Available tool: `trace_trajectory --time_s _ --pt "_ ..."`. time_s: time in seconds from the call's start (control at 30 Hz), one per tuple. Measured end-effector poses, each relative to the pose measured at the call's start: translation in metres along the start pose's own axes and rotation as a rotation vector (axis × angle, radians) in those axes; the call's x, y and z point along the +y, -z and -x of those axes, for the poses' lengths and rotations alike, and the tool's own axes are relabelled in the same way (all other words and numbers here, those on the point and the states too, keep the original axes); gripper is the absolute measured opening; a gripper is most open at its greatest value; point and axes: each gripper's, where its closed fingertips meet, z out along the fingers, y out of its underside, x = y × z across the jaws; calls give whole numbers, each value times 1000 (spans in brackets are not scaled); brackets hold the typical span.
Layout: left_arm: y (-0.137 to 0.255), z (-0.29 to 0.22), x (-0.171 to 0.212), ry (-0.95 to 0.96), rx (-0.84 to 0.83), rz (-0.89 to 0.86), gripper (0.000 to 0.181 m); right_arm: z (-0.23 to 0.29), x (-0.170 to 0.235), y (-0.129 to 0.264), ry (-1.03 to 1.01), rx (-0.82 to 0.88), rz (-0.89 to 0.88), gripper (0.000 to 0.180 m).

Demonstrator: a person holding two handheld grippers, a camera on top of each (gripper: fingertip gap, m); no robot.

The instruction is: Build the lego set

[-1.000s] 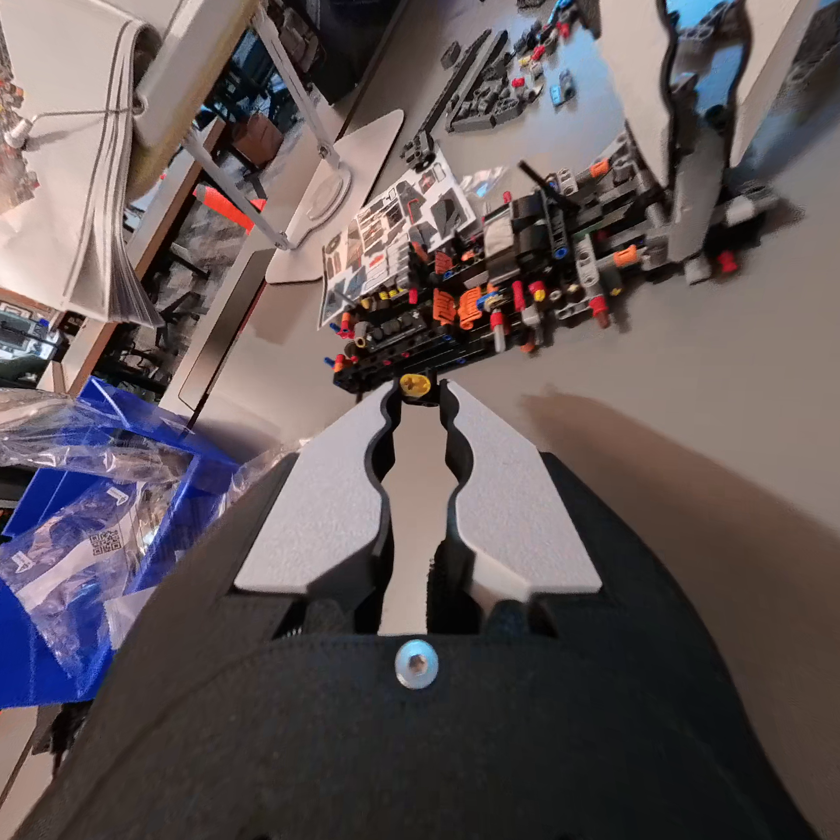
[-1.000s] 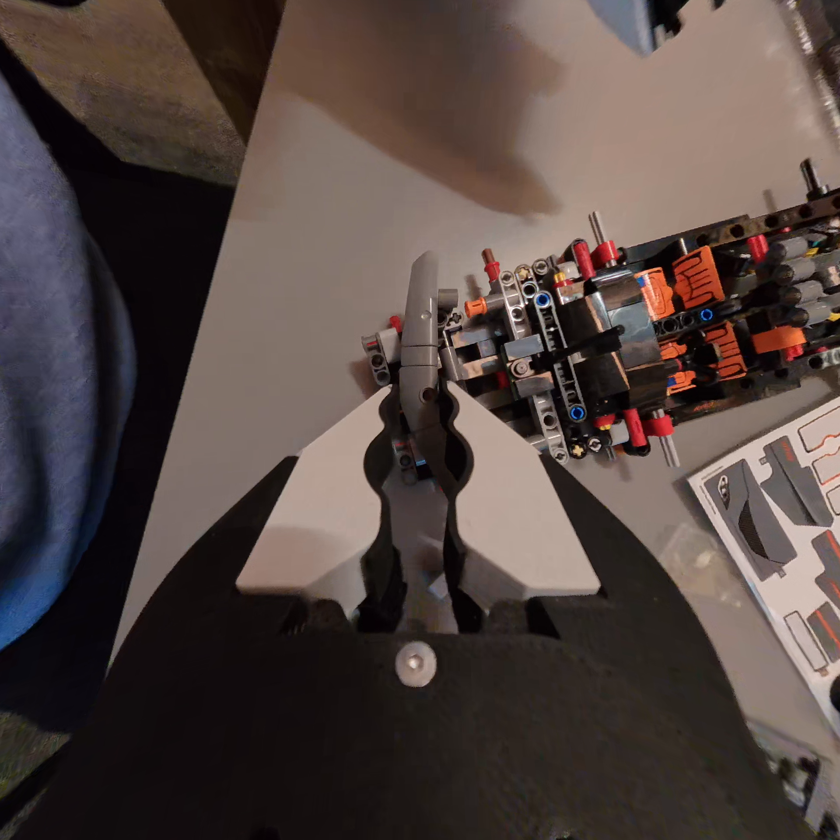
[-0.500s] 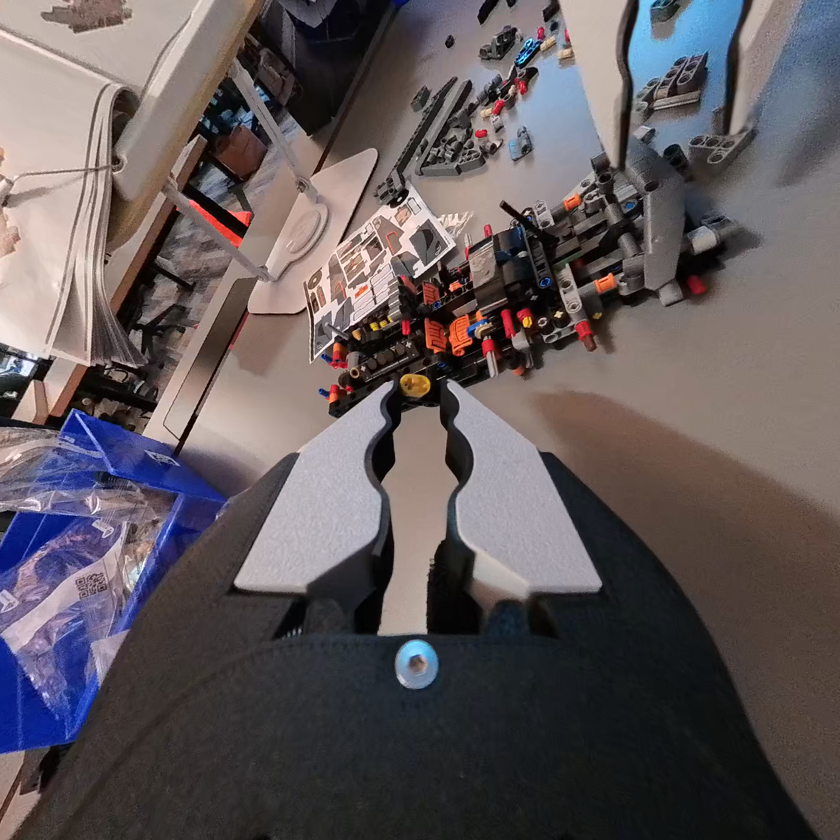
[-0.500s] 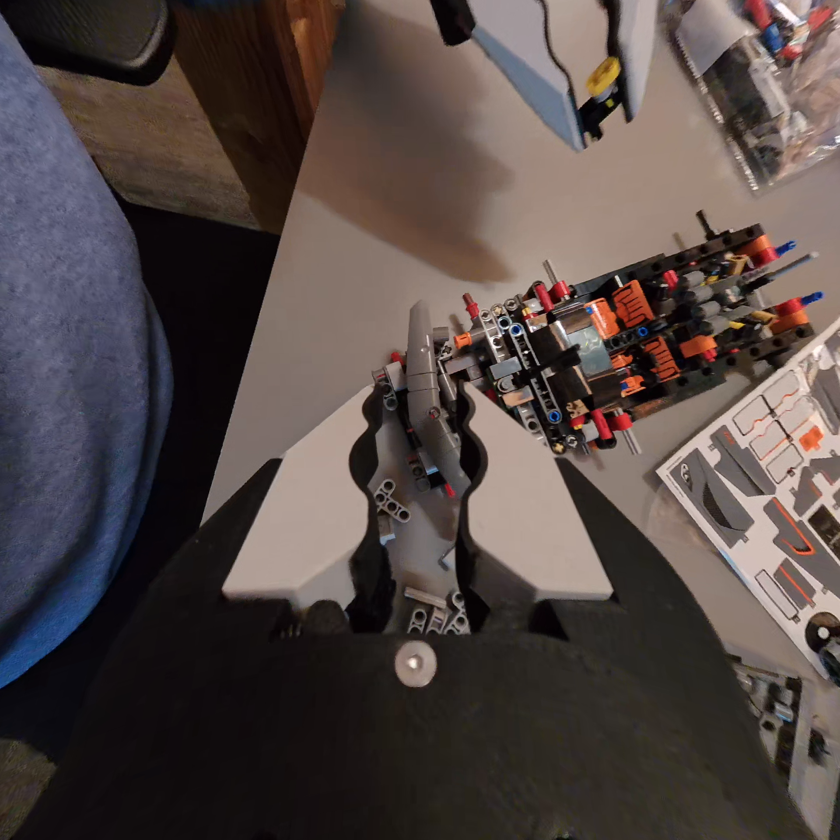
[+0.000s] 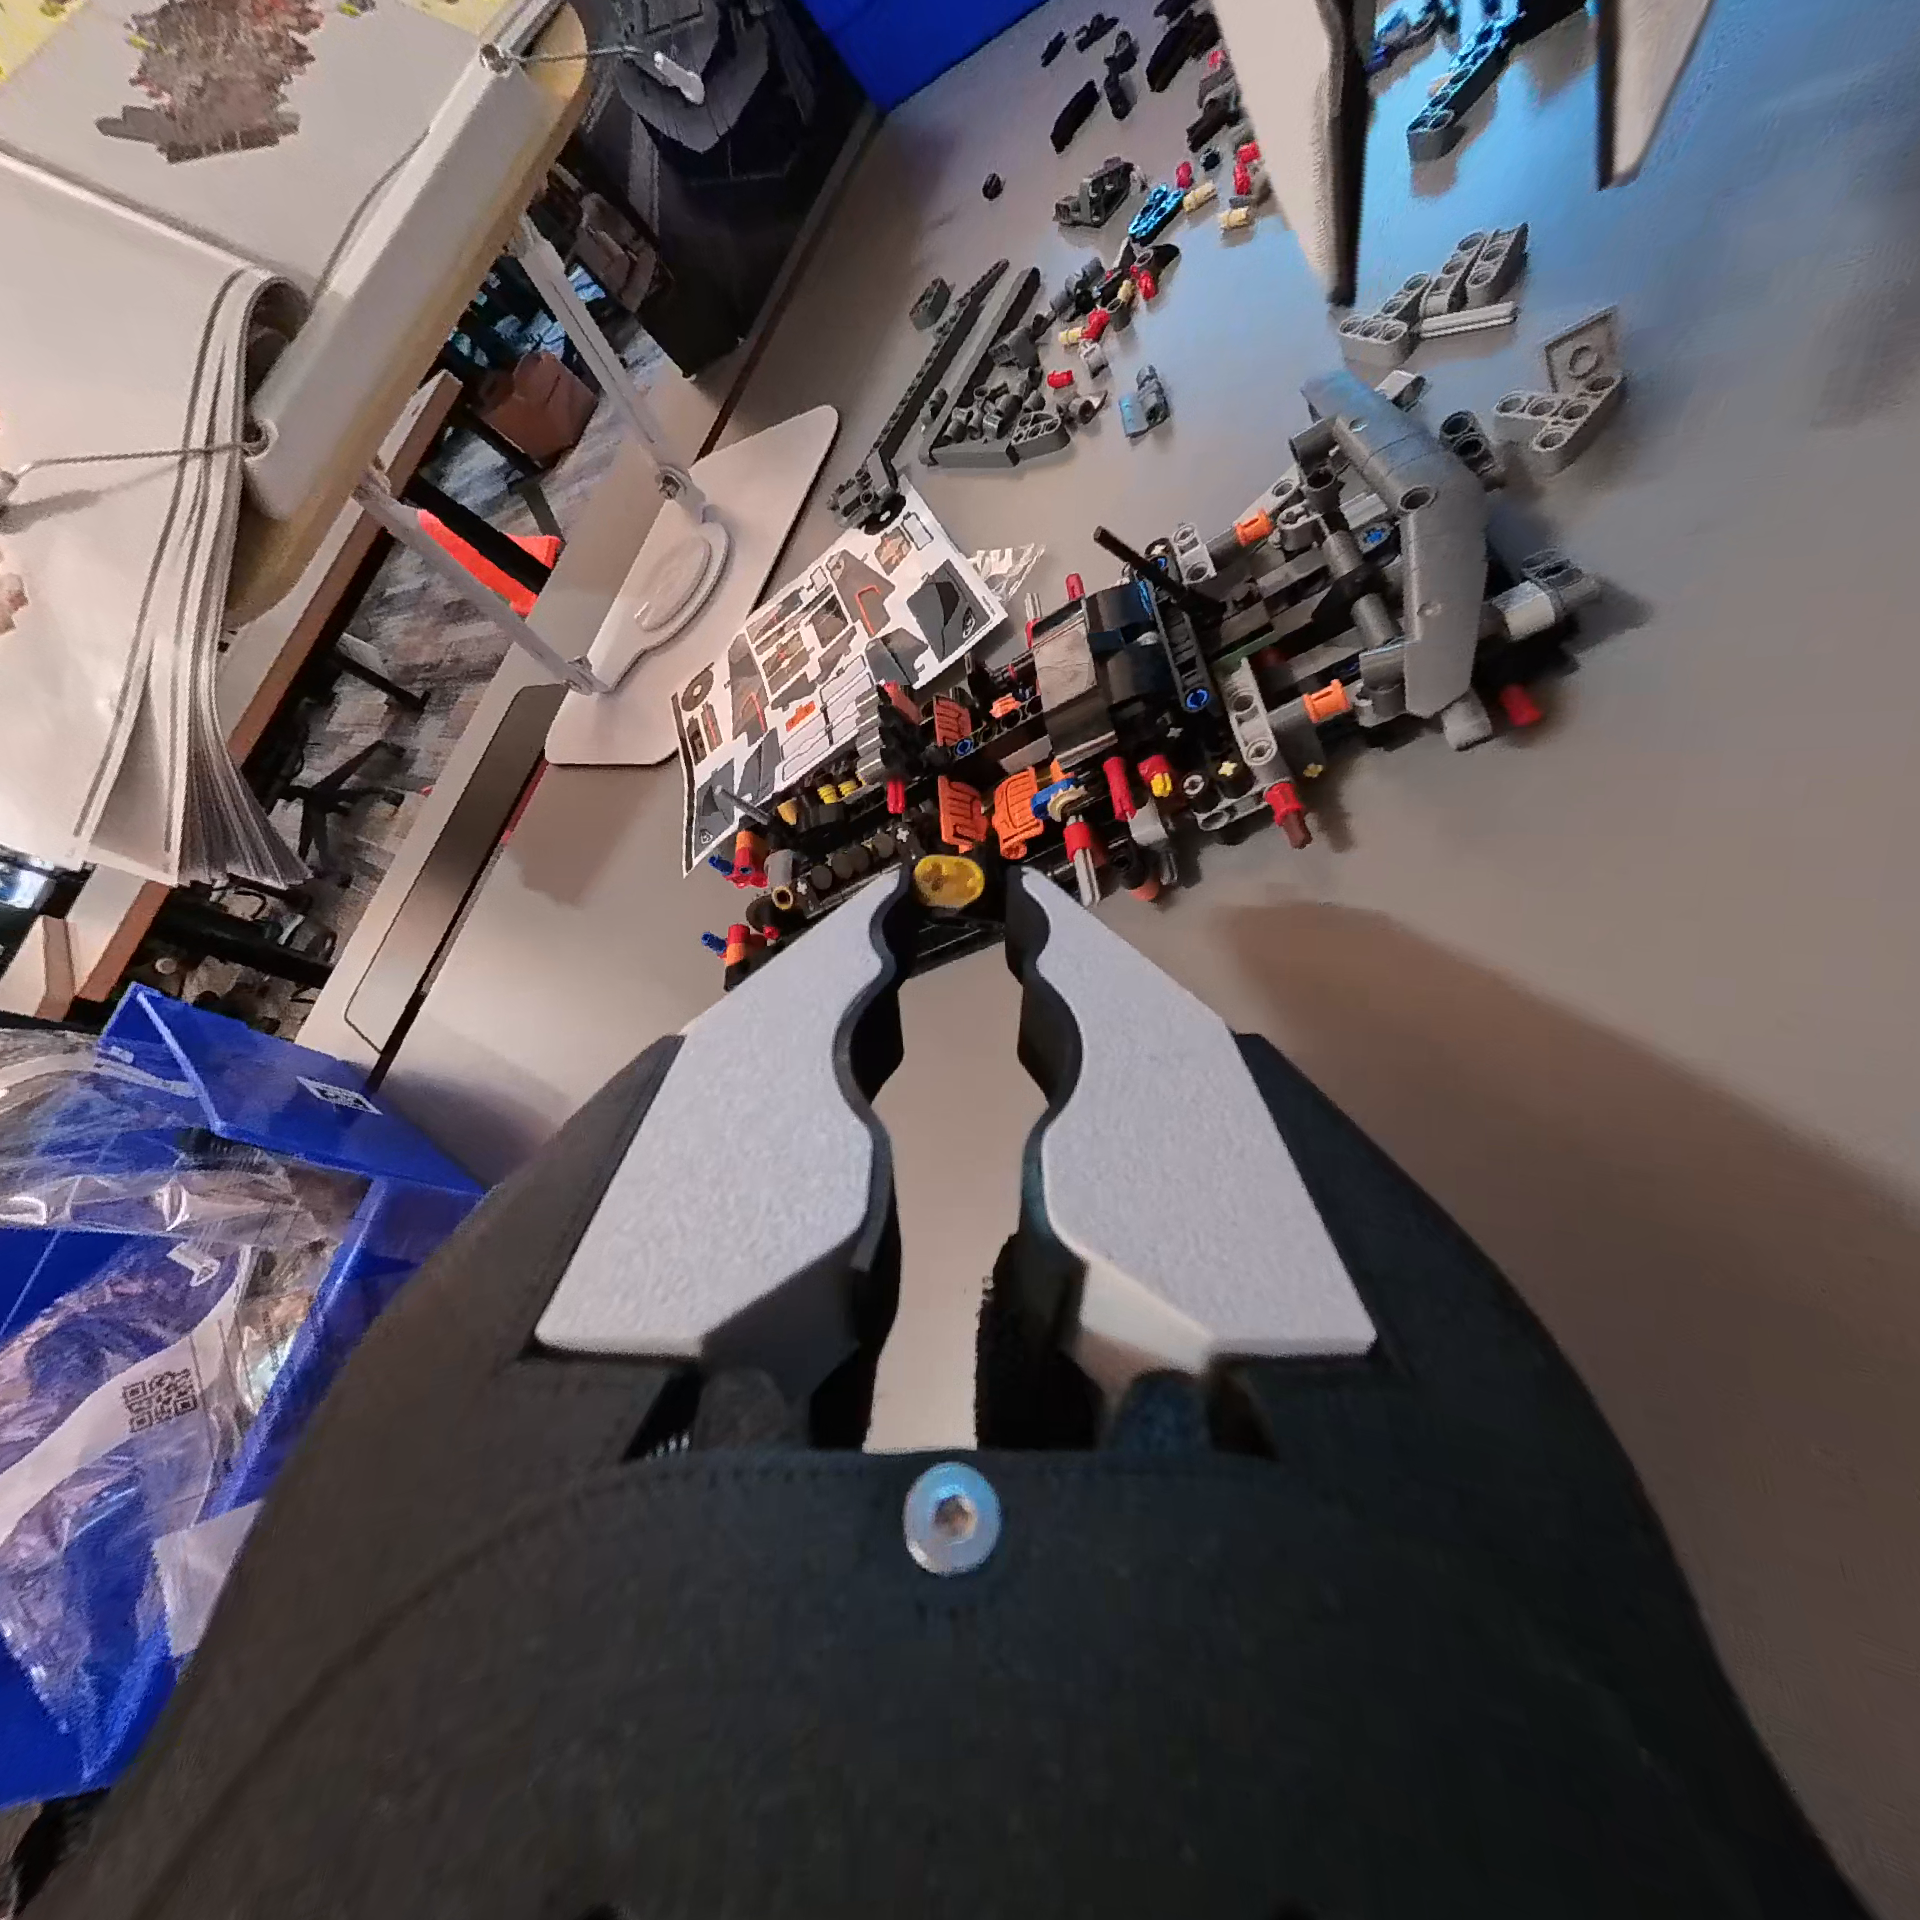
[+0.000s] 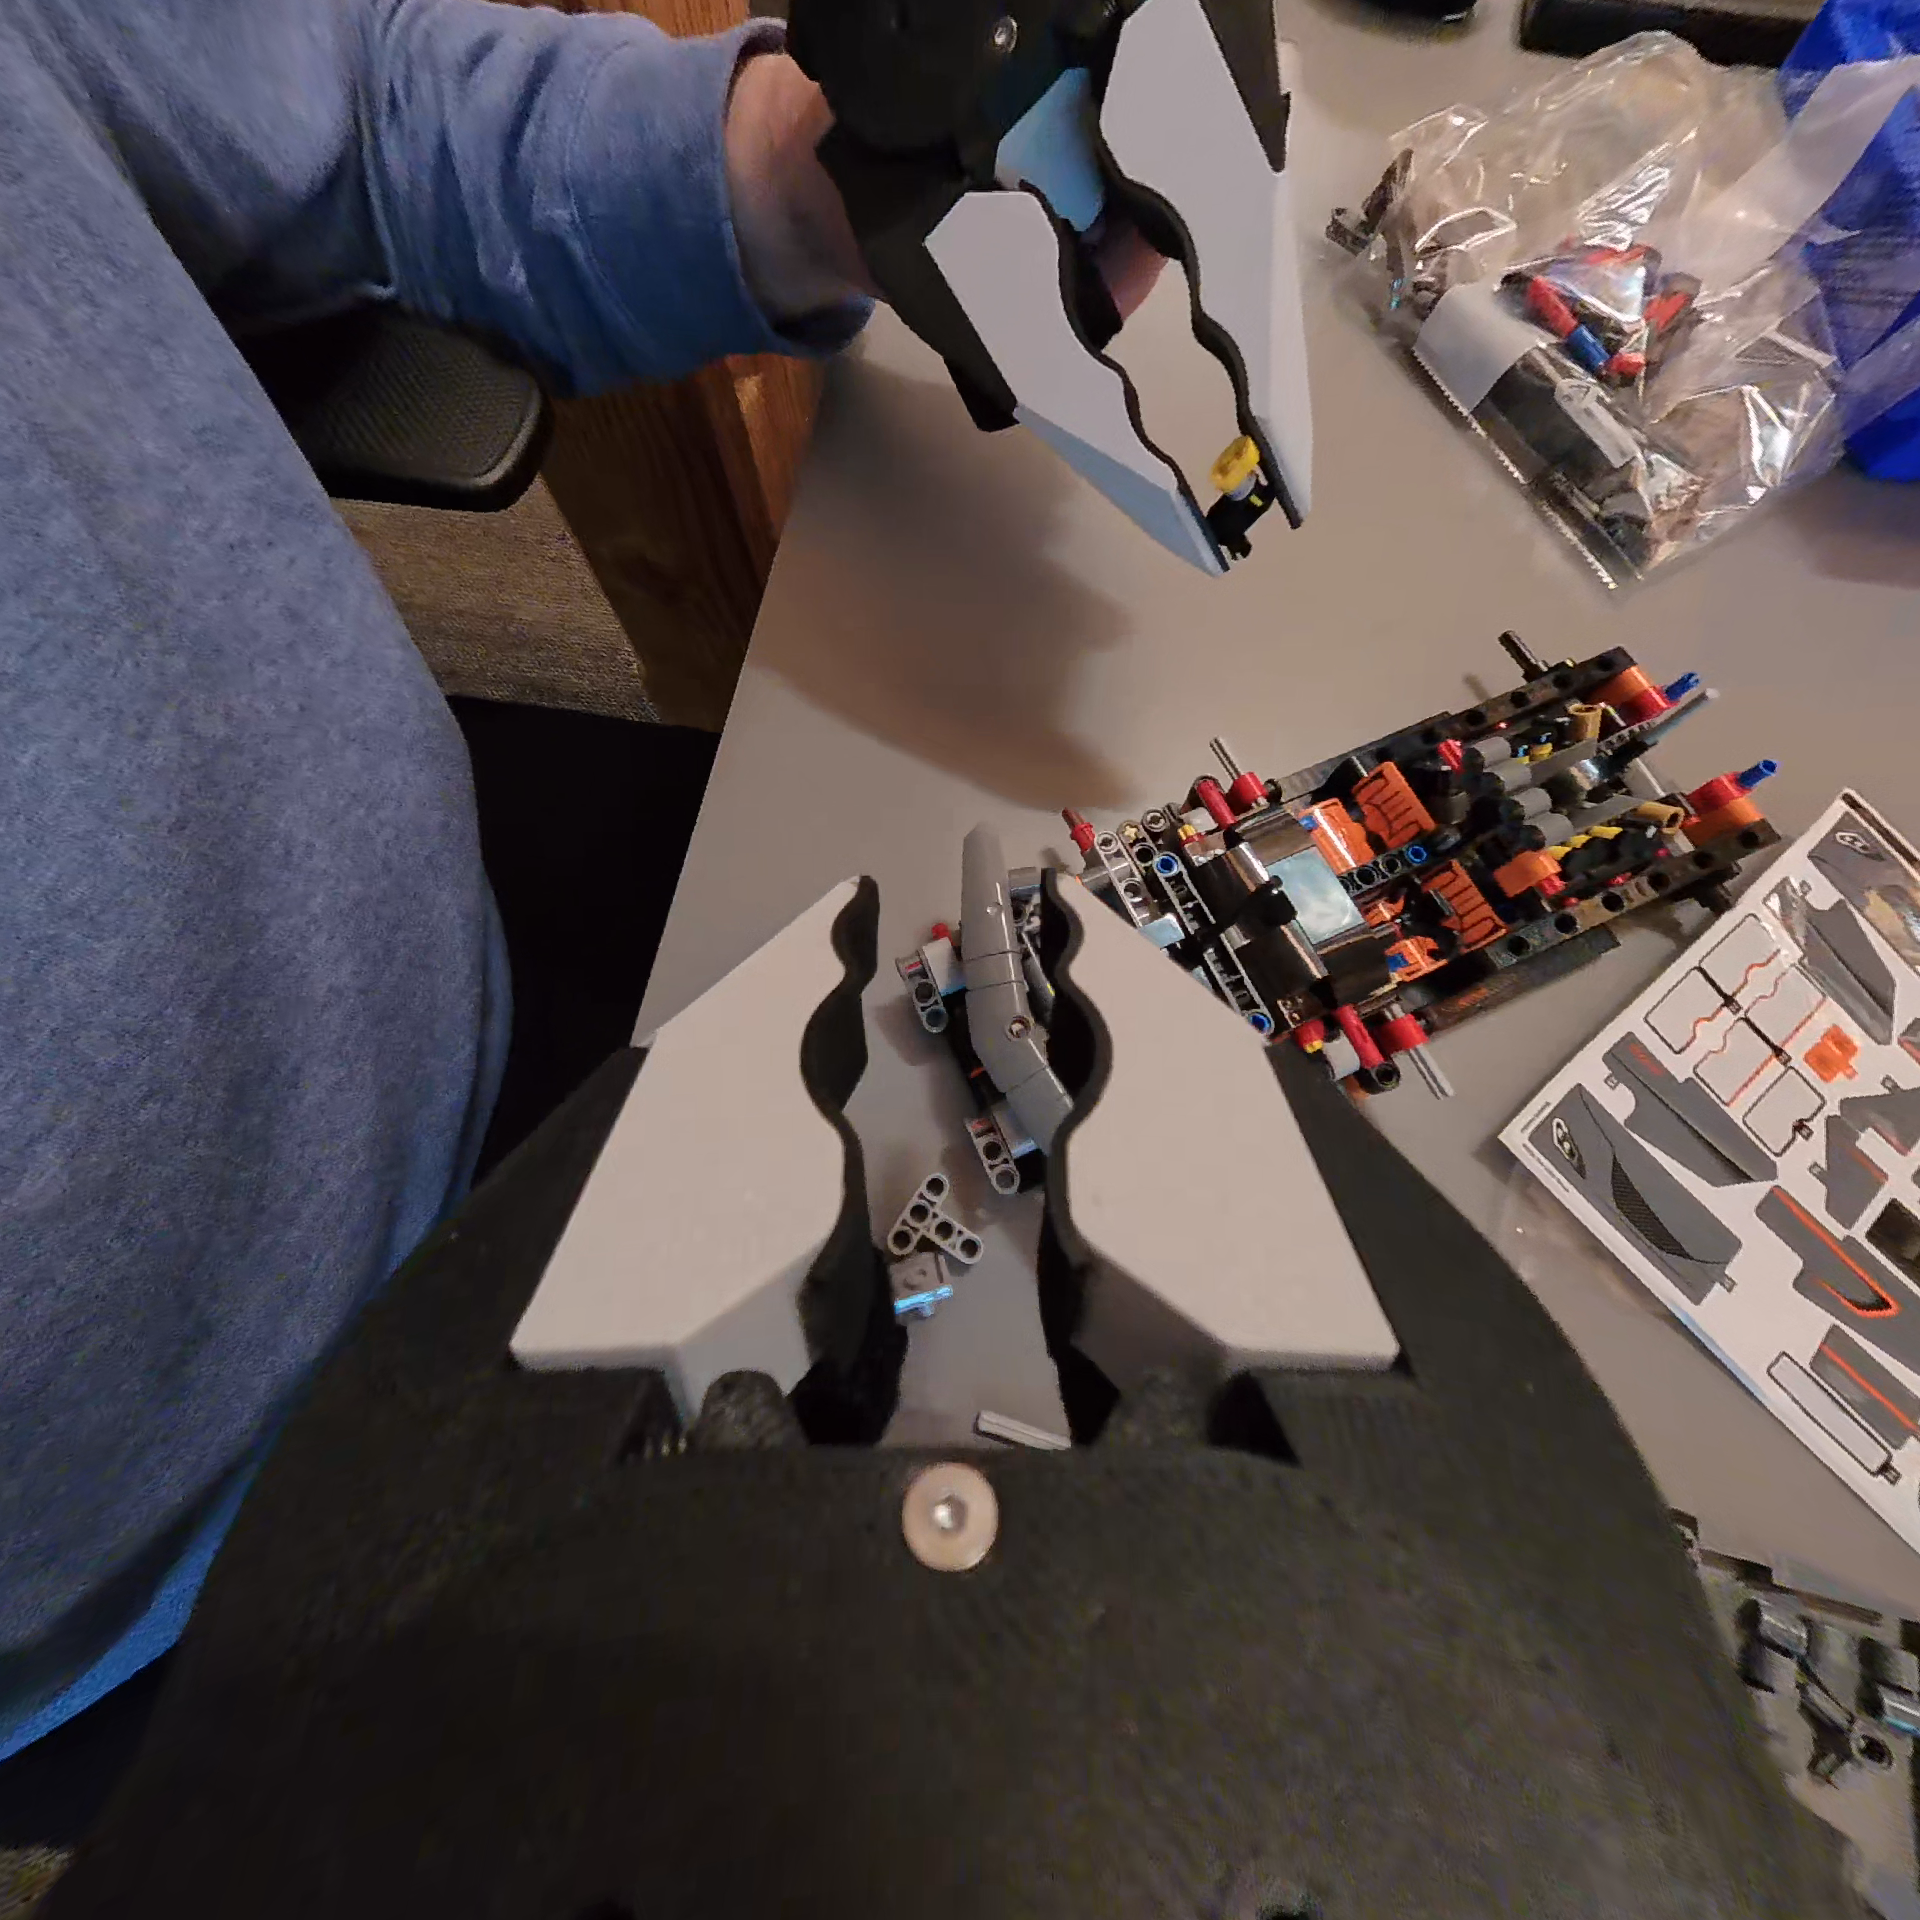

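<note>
Left tongs [image 5: 948, 883] pinch our yellow-black piece [image 5: 945, 879] above bench [image 5: 1558, 1039]; right tongs [image 6: 956, 883] spread over chassis [image 6: 1351, 894].

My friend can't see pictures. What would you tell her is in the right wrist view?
An open right gripper hovers over a half-built Lego car chassis on a grey table, its fingers either side of a curved grey panel. Above, the left gripper pinches a small black and yellow piece. A sticker sheet lies to the right.
</note>
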Motion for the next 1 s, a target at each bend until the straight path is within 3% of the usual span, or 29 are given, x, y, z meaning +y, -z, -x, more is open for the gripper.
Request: trace_trajectory --time_s 0.03,1.0 --pt "0 0 0 -3 1 2 14 -1 0 0 0 5 1 28" --pt "-2 -8 -1 -7 24 9 14 -2 1 5 3 37 6 28"
